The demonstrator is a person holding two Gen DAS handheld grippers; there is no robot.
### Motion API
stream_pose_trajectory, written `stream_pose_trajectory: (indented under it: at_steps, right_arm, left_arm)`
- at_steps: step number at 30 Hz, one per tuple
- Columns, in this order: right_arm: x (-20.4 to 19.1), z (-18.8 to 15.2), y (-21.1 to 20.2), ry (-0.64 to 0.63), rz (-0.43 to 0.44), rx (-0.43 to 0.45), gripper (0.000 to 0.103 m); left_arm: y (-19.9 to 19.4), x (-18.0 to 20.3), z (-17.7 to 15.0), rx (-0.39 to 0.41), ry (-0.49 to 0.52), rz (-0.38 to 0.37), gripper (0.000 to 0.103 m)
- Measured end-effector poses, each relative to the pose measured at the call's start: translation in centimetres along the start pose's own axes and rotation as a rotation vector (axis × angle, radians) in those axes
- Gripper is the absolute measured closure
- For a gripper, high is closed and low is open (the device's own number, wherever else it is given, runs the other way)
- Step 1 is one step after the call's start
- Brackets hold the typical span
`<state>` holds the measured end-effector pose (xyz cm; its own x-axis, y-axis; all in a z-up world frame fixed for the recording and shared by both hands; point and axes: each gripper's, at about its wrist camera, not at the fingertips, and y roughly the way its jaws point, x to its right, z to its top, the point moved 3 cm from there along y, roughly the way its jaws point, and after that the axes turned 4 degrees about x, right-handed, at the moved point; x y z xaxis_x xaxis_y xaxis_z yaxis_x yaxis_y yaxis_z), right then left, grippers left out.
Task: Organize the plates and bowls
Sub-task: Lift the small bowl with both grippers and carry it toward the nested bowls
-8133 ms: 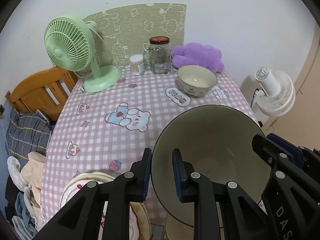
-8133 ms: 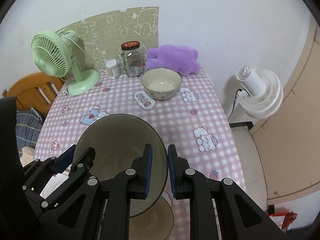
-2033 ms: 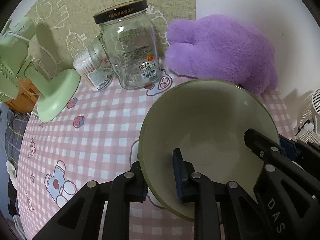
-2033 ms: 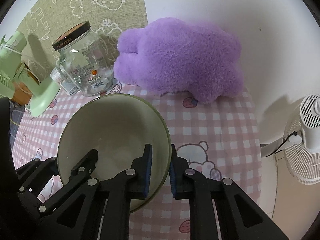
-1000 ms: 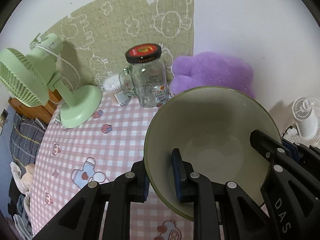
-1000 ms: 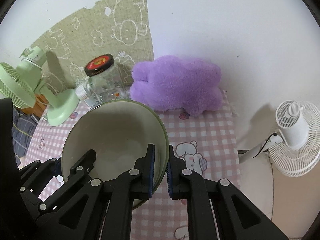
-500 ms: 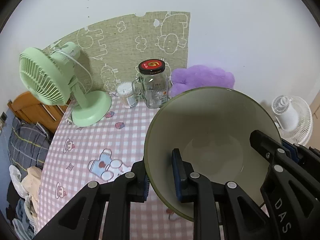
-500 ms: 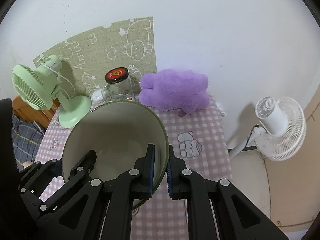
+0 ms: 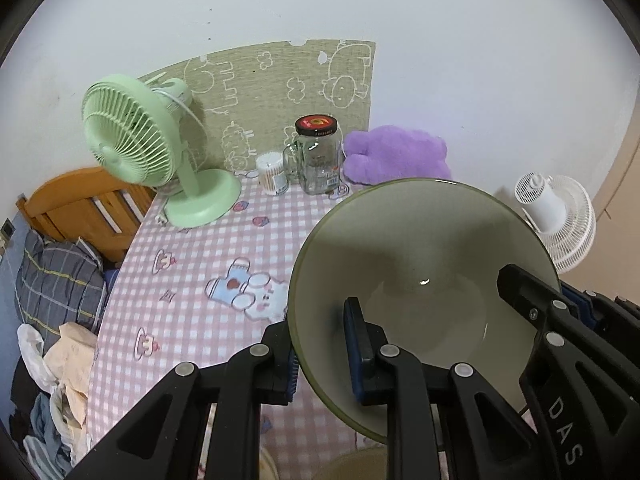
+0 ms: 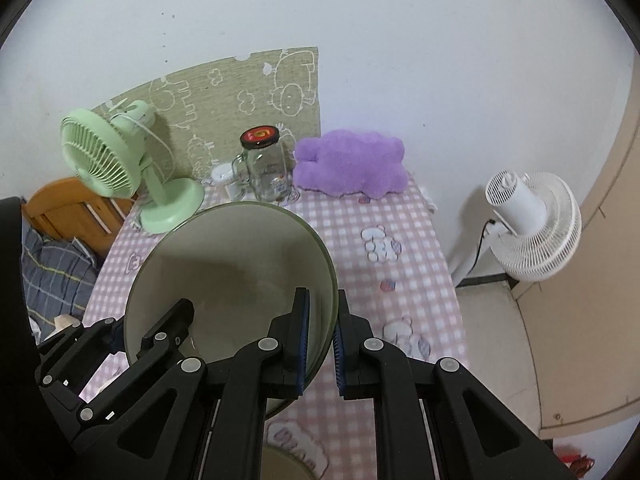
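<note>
A large olive-green bowl (image 9: 424, 264) is held in the air above the pink checked table (image 9: 192, 264) by both grippers. My left gripper (image 9: 320, 344) is shut on the bowl's left rim. My right gripper (image 10: 320, 332) is shut on its right rim, and the bowl (image 10: 232, 264) fills the lower middle of the right wrist view. The rim of another beige bowl (image 10: 284, 464) shows at the bottom edge below the held bowl; it also shows in the left wrist view (image 9: 356, 464).
At the table's back stand a green desk fan (image 9: 140, 148), a glass jar with a red lid (image 9: 318, 156), a cotton swab tub (image 9: 272, 172) and a purple plush (image 9: 396, 152). A white fan (image 10: 532, 224) stands on the floor at right. A wooden bed frame (image 9: 84, 204) and clothes lie left.
Both grippers have pulled back and up from the table's back with the large bowl, so the jar, plush and fan look smaller. A beige bowl rim has come into view below.
</note>
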<state>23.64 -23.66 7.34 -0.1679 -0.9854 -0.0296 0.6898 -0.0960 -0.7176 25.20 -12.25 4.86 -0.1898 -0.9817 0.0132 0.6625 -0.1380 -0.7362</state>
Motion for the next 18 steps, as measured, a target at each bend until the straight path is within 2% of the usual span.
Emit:
stream_pose_trajectory:
  at_steps: [12,18]
  right_arm:
    - [-0.9,-6.5,-5.2,0.041,-0.029,-0.008,0.089]
    - [-0.8,-9.3,-6.0,0.059,-0.042,-0.017,0.089]
  left_arm:
    - [-4.1,-0.7,-5.8,-0.011,0.042,-0.043,0.086]
    - [-5.0,-0.6,-8.8,-0.018,0.059,-0.066,0.086]
